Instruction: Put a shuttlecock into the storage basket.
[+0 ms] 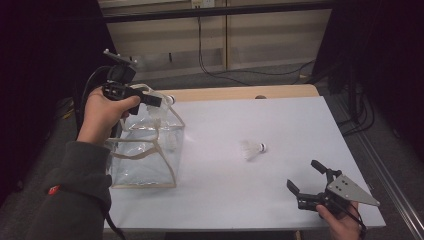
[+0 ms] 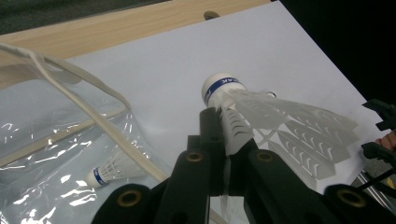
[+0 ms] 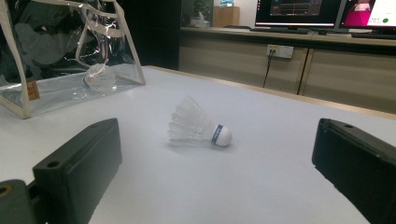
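Now your left claw (image 2: 224, 154) is clamped on a shuttlecock (image 2: 280, 126) above the clear bag (image 1: 145, 155); lower and release next. Ahead of your right claw (image 1: 314, 186), jaws apart, lies another shuttlecock (image 3: 198, 126).

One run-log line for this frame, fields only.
left gripper: shut on held shuttlecock, above clear bag | right gripper: open, low over table | loose shuttlecock: lying on table | bagged shuttlecock: inside bag
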`<state>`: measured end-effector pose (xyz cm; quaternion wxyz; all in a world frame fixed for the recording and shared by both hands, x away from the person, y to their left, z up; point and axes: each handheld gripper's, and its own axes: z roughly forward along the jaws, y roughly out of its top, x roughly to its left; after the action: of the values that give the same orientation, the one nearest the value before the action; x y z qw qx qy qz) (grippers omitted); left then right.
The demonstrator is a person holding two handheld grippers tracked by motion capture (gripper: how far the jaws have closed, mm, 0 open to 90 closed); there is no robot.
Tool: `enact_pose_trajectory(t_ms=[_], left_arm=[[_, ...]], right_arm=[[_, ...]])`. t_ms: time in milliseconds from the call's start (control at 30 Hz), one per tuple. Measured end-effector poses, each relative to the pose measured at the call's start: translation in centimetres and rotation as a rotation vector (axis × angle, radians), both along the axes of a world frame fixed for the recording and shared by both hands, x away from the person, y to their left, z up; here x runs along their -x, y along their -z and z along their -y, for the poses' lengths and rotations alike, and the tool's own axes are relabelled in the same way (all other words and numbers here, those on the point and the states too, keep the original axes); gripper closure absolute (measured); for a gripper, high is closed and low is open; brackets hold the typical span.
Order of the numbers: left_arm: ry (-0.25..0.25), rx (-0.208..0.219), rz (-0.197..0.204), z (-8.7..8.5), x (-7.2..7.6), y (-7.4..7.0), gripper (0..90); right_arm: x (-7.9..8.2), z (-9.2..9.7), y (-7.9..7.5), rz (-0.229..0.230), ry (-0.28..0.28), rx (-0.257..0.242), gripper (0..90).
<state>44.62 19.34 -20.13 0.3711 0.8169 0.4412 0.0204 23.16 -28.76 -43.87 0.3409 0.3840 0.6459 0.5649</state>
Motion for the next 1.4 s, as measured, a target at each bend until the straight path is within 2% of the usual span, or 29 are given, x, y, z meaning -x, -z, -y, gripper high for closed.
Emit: enact_pose_trajectory(t_ms=[900,1400], left_arm=[[-0.055,-0.014,0.016,-1.6,-0.3,-0.6,89.6],[-0.074,-0.019,0.022,-2.5,-0.3,-0.5,89.6]], right_arm=[[0.0,0.0,0.0,0.0,-0.004,0.002,1.4],[0.0,-0.1,0.0,0.002,-0.004,-0.001,1.5]])
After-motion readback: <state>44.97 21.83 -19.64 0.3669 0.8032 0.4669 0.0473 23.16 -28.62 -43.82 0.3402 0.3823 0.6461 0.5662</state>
